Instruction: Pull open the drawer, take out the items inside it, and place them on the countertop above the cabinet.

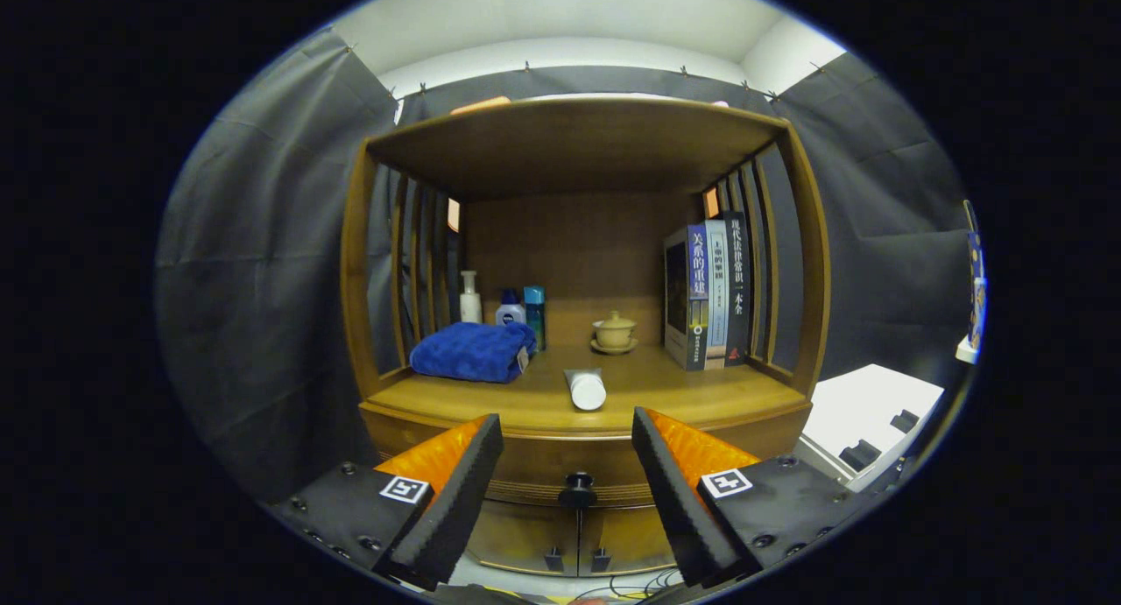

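Wide-open, empty foam-ridged tongs [567, 443] flanking round drawer knob [577, 489] below glossy wooden countertop [701, 395] bearing cylindrical tube [586, 387].

1. 1 wooden cabinet [578, 150]; 1 drawer [525, 469] with 1 dark knob [577, 481]; 2 lower doors [517, 535] under it at 6 o'clock
2. 1 folded blue towel [473, 351] at 10 o'clock on the countertop [701, 395]
3. 3 bottles [470, 298] behind the towel at 11 o'clock
4. 1 lidded cup [614, 332] on 1 saucer, near 12 o'clock
5. 3 upright book spines [718, 294] at 2 o'clock
6. 1 white tube [585, 386] lying at the front, 6 o'clock
7. 1 gripper [567, 421]; 2 fingers [455, 491] spread apart, touching nothing, the knob between them; 2 square markers [407, 488], 1 per finger
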The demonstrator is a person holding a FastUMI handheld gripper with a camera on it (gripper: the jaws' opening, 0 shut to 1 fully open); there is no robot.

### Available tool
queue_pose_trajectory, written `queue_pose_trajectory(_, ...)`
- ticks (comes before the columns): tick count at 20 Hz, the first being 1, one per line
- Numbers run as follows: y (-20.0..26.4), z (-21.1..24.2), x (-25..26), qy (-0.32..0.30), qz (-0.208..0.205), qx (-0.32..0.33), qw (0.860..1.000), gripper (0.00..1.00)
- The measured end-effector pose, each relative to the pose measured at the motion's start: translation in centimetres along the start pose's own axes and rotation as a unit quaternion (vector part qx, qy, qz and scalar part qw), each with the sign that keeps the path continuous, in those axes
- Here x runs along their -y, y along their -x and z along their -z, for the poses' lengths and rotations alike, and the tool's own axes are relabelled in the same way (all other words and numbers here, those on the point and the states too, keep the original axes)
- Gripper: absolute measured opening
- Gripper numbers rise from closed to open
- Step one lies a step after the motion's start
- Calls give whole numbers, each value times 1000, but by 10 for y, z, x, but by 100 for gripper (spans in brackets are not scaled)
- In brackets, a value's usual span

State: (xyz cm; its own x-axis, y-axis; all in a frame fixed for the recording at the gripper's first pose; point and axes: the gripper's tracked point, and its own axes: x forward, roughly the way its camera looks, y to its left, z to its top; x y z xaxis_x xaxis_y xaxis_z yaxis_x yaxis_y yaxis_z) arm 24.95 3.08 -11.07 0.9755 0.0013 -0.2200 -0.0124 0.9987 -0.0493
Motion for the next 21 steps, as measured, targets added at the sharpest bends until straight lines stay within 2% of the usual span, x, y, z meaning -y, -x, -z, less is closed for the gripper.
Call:
queue_pose_trajectory(7,49,-67,1,4,-32,42,999,97)
queue_pose_trajectory(10,61,-82,9,16,-26,57,998,97)
queue_pose_trajectory(15,74,-95,11,-4,-35,69,997,97)
queue_pose_trajectory(21,75,-101,24,-14,-25,78,997,97)
